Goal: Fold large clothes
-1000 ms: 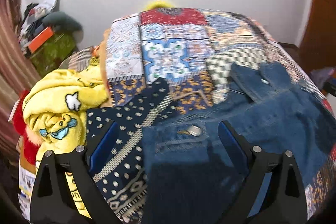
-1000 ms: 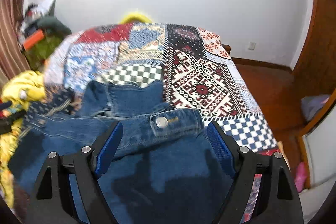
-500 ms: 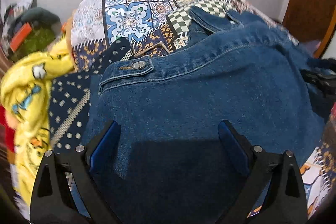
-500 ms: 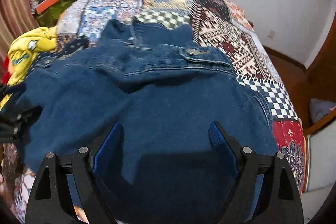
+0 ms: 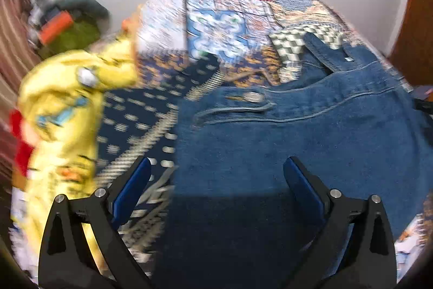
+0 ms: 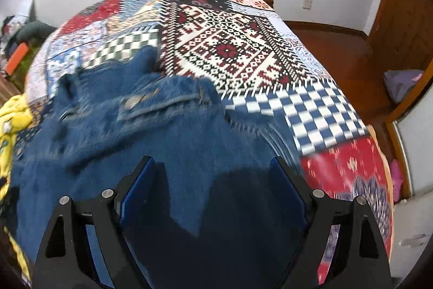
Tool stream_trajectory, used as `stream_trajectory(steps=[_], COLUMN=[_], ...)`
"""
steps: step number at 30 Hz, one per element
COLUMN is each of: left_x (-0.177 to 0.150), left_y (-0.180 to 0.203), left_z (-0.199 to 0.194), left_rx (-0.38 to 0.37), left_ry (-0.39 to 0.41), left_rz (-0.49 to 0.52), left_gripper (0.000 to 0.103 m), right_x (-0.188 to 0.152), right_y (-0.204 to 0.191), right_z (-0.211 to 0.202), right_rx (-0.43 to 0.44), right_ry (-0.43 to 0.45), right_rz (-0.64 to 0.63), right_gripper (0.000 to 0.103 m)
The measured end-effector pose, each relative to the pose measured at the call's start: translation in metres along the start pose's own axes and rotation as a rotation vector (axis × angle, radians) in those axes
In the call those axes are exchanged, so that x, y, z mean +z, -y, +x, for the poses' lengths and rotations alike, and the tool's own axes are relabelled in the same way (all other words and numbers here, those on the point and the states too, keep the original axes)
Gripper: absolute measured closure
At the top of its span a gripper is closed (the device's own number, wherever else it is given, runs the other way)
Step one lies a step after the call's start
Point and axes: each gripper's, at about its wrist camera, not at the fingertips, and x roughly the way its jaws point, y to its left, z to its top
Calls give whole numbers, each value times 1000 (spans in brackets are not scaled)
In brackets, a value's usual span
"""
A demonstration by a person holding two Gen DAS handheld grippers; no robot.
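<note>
Because the dark blue denim jacket (image 5: 311, 142), spread on the patchwork-quilted bed (image 6: 243, 50), looks thick and heavy, it should crease stiffly; grip a seamed edge. The left gripper (image 5: 216, 180) and right gripper (image 6: 213, 175) gape wide above it, seemingly clamping nothing.

Bedspread, upper right of the right wrist view: the patchwork bedspread (image 6: 243, 50) lies bare, free room up to its far edge.
Centre and lower frames: the denim jacket (image 5: 311, 142) fills the space under both grippers.
Left of the left wrist view: a navy patterned cloth (image 5: 135, 121) touches the jacket, with a yellow garment (image 5: 59, 110) heaped beside it, blocking that side.
Upper left corner: a clutter pile (image 5: 62, 23) against the wall.
Right edge of the right wrist view: open wooden floor (image 6: 351, 58).
</note>
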Motion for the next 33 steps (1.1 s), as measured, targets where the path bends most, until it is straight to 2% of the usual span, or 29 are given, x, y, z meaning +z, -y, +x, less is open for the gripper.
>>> stream_trajectory(steps=[1, 2, 4, 7, 9, 12, 15, 20, 23, 28, 31, 33], left_x=[-3, -8, -18, -32, -44, -60, -78, -93, -98, -104, -106, -107], left_y=[-1, -4, -16, -37, -49, -62, -80, -90, -85, -63, -50, -45], left_z=[-1, 0, 3, -11, -20, -30, -44, -66, -75, -65, -48, -35], left_rx=[43, 46, 10, -59, -47, -26, -32, -102, -201, -461, -556, -606], left_ry=[2, -14, -46, -48, -55, -65, -88, -120, -112, -158, -189, -206], left_rz=[19, 28, 4, -76, -119, -159, -232, -304, -352, -491, -575, -630], left_gripper=[3, 3, 2, 2, 3, 3, 3, 3, 3, 3, 7, 13], right_x=[-6, -13, -31, -59, -73, -82, -85, -99, -106, -114, -116, -116], right_y=[-1, -5, -9, -13, -9, 10, 34, 53, 58, 60, 56, 51], right_z=[-6, -11, -20, -31, -42, -56, -64, -81, -99, -118, -122, -120], right_rx=[7, 19, 17, -47, -75, -33, 14, -49, -54, -49, -27, -20], right_ry=[6, 8, 10, 35, 60, 46, -24, -51, -30, 8, 19, 18], right_rz=[-24, -56, -129, -238, -264, -192, -69, -36, -32, -13, -18, -28], right_gripper=[19, 19, 19, 19, 16, 12, 11, 11, 11, 11, 11, 11])
